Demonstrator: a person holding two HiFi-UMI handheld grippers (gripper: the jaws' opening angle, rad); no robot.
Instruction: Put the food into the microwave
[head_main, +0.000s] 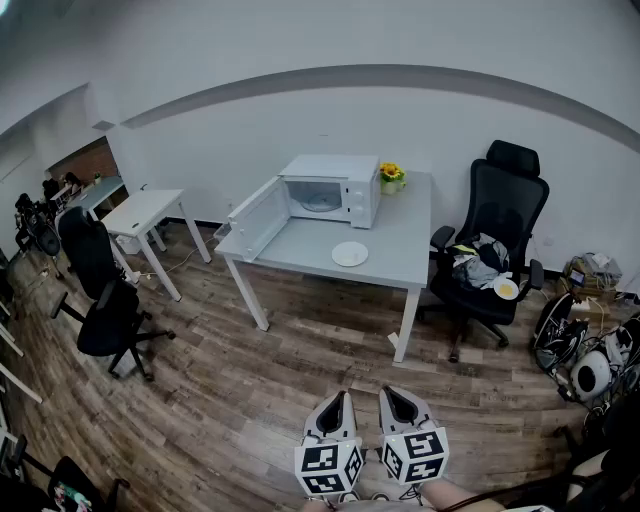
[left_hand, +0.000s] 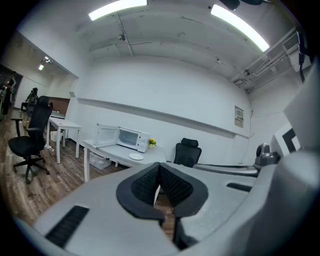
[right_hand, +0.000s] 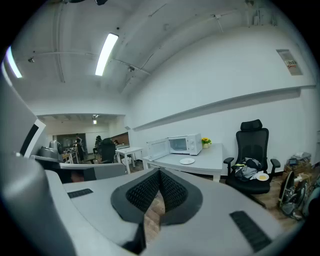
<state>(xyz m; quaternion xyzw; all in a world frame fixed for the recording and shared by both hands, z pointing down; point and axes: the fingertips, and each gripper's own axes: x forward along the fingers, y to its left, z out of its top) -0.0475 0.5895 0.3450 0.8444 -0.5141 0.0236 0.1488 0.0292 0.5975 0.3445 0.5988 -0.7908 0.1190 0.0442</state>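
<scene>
Two plates are in sight, and only one seems to carry anything. The food (head_main: 508, 290) is a small yellow item, too small to name. It lies on a little white plate (head_main: 497, 287) on the seat of the black office chair (head_main: 512, 205), to the right of the worktop (head_main: 400, 250). A heap of cloth (head_main: 478, 262) lies just beside the plate on the same seat.

Expect the plate to be stiff, light and smooth at the rim, so it will likely be slippery between narrow pads. The food looks loose on it and would probably slide if you tip it. Your best hold is the bare edge of the rim on the side nearest you, away from the cloth. Bite well in and keep the plate level. The seat is soft, so the plate may not sit flat; I cannot tell from here.

The second plate (head_main: 349, 254) looks empty and lies on the worktop in front of the microwave (head_main: 345, 190). The microwave door (head_main: 257, 217) is swung wide to the left, so the cavity is open to you. A pot of yellow flowers (head_main: 390, 177) stands just beside the microwave's right side.

Your left gripper (left_hand: 159, 170) and right gripper (right_hand: 160, 175) are both low and close to you, well apart from the chair and worktop. Each has its jaws together with nothing between them.
</scene>
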